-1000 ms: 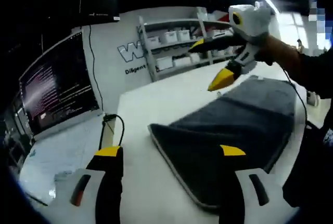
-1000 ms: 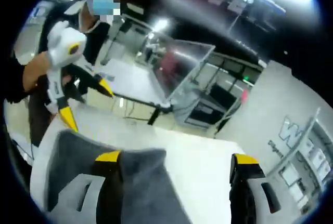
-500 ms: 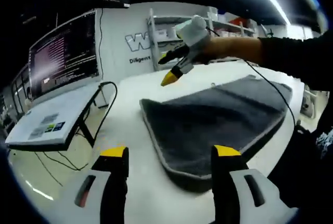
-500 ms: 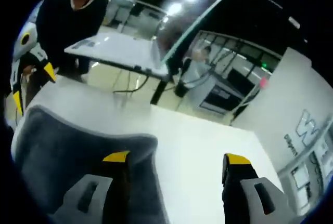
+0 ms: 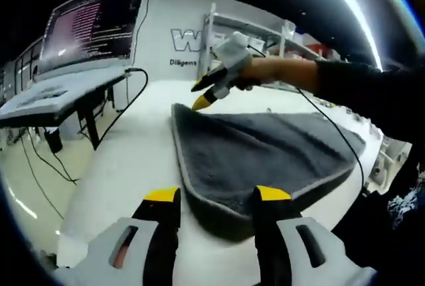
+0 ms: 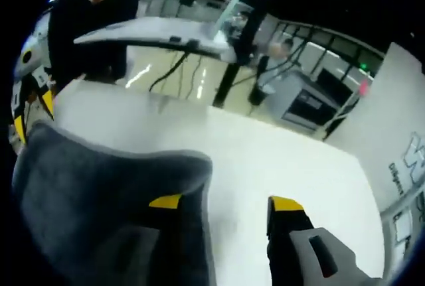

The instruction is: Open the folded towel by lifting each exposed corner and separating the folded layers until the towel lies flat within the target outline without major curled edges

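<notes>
I see the towel (image 5: 265, 156) folded, mid-desk (image 5: 126, 160). Left hand-held gripper (image 5: 216, 196) gapes at its near corner; right hand-held gripper (image 6: 226, 203) gapes at the far corner. Risk: jaws pinch both layers, so the whole fold lifts, or drags toward the desk edge.

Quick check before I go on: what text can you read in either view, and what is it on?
"W", cut off by a shelf: large letters on the white wall.
"Dilige", partly hidden: small line under it on that wall.
"Dilige", blurred and cut off: wall in the right gripper view.
Monitor: lines of text, too small to read.
</notes>
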Tool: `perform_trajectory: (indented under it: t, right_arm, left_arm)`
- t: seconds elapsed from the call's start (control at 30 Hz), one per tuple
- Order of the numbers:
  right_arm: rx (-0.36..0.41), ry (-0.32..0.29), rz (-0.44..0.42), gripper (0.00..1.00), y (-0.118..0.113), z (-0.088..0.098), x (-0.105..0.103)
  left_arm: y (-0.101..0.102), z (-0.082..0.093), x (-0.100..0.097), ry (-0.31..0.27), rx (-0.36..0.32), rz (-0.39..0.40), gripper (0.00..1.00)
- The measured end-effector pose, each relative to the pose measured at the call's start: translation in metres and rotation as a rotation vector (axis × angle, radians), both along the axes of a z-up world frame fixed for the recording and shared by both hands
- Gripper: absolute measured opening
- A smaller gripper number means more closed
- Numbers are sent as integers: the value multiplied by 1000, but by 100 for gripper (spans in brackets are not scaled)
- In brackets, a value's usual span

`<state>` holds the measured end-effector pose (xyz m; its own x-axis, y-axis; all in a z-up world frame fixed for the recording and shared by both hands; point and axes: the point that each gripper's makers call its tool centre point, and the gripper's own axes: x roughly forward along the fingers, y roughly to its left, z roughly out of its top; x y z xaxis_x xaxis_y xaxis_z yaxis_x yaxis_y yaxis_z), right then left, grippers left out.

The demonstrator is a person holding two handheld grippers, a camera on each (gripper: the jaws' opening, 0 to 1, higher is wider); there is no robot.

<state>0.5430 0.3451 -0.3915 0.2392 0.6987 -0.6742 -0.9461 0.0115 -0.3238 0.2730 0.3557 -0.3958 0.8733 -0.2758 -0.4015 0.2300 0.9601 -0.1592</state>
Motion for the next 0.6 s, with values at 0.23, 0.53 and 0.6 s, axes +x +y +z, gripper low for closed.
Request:
perform_trajectory:
  t: [0.23,0.53,0.6]
  right_arm:
    - [0,71,8,21,16,-13,-2]
    - [-28,83,49,2,25,-25,-11]
    - [-38,82,40,0,26,-26,-9]
  left_arm:
    - [-13,-18,6,59,22,5,27]
    - [-12,-14,0,46,34,-5,3]
    - [-9,-14,2,43,34,-6,3]
